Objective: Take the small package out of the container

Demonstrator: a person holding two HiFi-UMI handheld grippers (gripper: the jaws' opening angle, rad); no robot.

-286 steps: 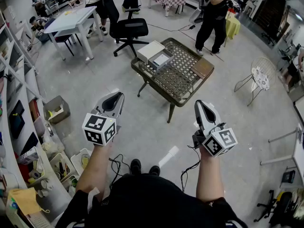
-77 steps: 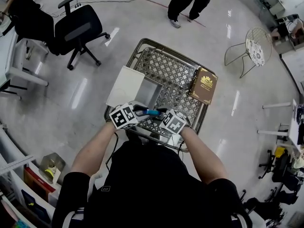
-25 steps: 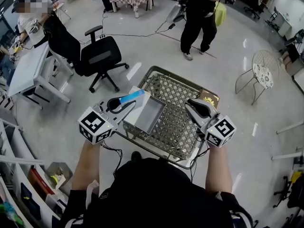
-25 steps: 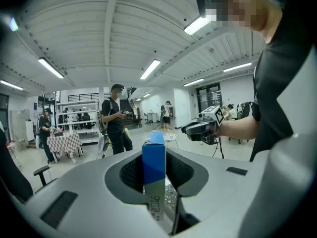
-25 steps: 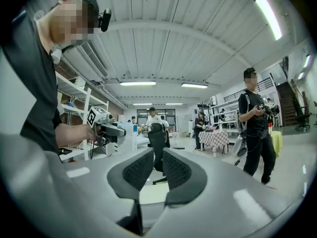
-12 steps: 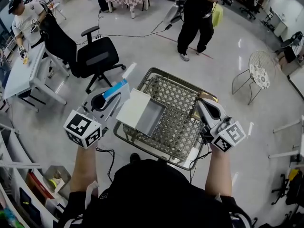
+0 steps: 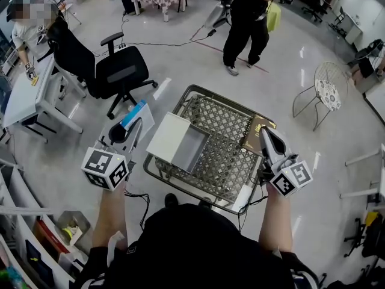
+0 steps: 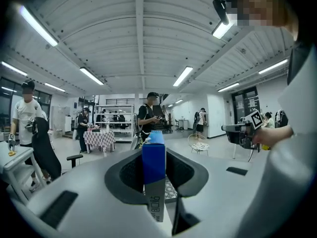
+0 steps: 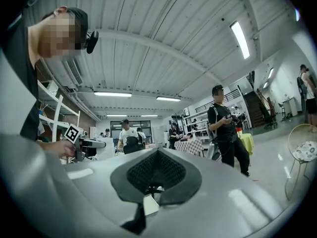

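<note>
The small package (image 7: 135,109), blue with a grey end, sticks up between the jaws of my left gripper (image 7: 129,125), which is shut on it, out left of the table over the floor. The left gripper view shows the blue package (image 8: 154,157) upright in that gripper (image 8: 154,175). The container, an open white box (image 7: 170,136) with a grey inside, lies on the wire table's near left part. My right gripper (image 7: 266,132) hovers at the table's right edge, shut and holding nothing; in its own view the right gripper (image 9: 156,157) points up at the room.
The low metal lattice table (image 7: 222,152) also carries a brown book (image 7: 257,131) at its right side. A black office chair (image 7: 120,71) stands to the far left, a wire chair (image 7: 319,95) to the far right. A person in black (image 7: 243,17) stands beyond the table.
My left gripper has carried the blue package further left, away from the box and over the floor. The right gripper has drifted right toward the table's edge, and its jaws have shut.
</note>
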